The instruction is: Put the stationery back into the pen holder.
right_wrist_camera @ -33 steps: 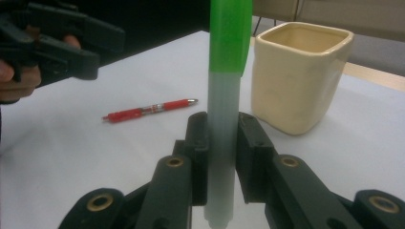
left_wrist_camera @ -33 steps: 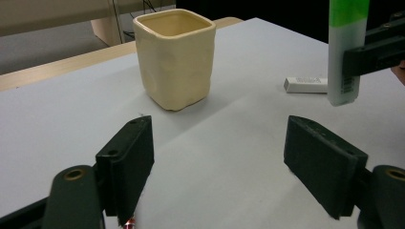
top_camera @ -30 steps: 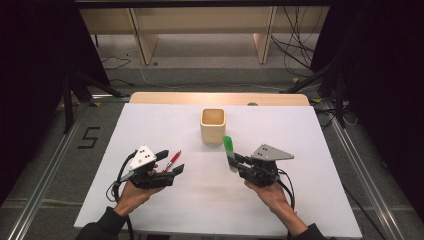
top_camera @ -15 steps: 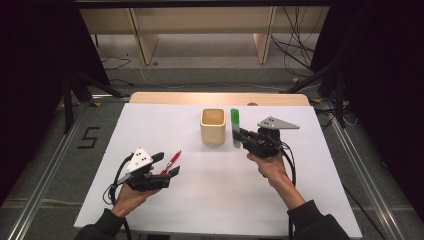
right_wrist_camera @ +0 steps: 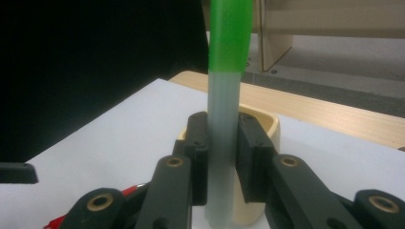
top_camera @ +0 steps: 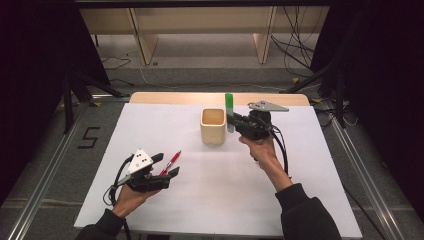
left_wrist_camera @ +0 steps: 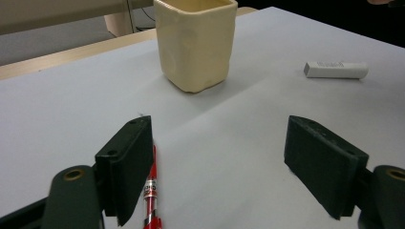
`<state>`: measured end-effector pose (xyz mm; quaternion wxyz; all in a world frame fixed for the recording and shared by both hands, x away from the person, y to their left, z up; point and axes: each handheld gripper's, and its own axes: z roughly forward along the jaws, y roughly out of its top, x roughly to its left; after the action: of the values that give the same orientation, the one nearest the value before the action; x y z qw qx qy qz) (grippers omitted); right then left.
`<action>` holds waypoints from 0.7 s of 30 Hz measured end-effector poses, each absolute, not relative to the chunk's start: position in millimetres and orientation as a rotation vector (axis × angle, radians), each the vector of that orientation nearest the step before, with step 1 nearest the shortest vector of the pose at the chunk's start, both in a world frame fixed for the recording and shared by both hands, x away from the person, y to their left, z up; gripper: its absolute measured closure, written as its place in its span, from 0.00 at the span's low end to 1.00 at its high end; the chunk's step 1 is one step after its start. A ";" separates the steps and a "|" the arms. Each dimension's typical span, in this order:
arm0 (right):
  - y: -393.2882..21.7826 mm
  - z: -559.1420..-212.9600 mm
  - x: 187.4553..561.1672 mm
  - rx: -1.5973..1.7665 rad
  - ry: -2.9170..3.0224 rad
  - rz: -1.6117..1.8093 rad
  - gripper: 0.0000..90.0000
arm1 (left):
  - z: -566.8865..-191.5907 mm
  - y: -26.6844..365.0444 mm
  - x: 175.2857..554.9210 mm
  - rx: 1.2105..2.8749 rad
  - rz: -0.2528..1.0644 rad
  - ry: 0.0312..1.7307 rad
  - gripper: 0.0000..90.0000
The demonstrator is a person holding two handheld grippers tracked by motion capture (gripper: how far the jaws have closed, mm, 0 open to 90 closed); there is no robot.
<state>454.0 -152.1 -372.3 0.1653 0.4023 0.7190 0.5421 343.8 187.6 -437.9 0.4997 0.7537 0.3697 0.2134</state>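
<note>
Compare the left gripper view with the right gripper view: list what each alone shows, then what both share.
Left gripper view alone: a white capped tube lying on the sheet, and the left tool standing open. Right gripper view alone: the right tool shut on an upright green-capped marker. Both: the cream cup, the red pen and the white sheet.

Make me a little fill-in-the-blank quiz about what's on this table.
1. The right gripper is shut on a marker with a ____ cap.
2. The red pen lies by the ____ gripper.
3. The left gripper's jaws are ____.
4. The cream cup stands ____.

Missing words: green; left; open; upright
</note>
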 end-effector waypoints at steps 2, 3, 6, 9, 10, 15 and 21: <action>-150.0 -372.6 459.5 1.161 2.045 1.549 0.86 | -438.1 188.6 344.4 1.822 0.515 0.899 0.28; -148.9 -372.7 462.2 1.167 2.044 1.552 0.86 | -438.5 188.9 344.8 1.822 0.517 0.900 0.28; -144.9 -372.5 469.6 1.177 2.041 1.543 0.86 | -439.0 188.9 345.5 1.826 0.510 0.903 0.28; -141.1 -371.5 477.1 1.200 2.037 1.563 0.86 | -439.5 188.0 345.8 1.841 0.504 0.900 0.28; -139.9 -371.2 478.6 1.205 2.036 1.561 0.86 | -439.8 187.5 345.9 1.843 0.508 0.899 0.28; -132.4 -371.0 488.5 1.229 2.038 1.553 0.86 | -439.9 187.4 345.9 1.842 0.505 0.896 0.28; -123.1 -373.7 496.2 1.236 2.044 1.524 0.86 | -440.4 187.3 346.5 1.848 0.500 0.901 0.28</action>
<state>496.2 -123.1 -373.7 0.1535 0.4311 0.7128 0.5315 346.5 187.3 -440.4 0.4907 0.7610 0.3710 0.2060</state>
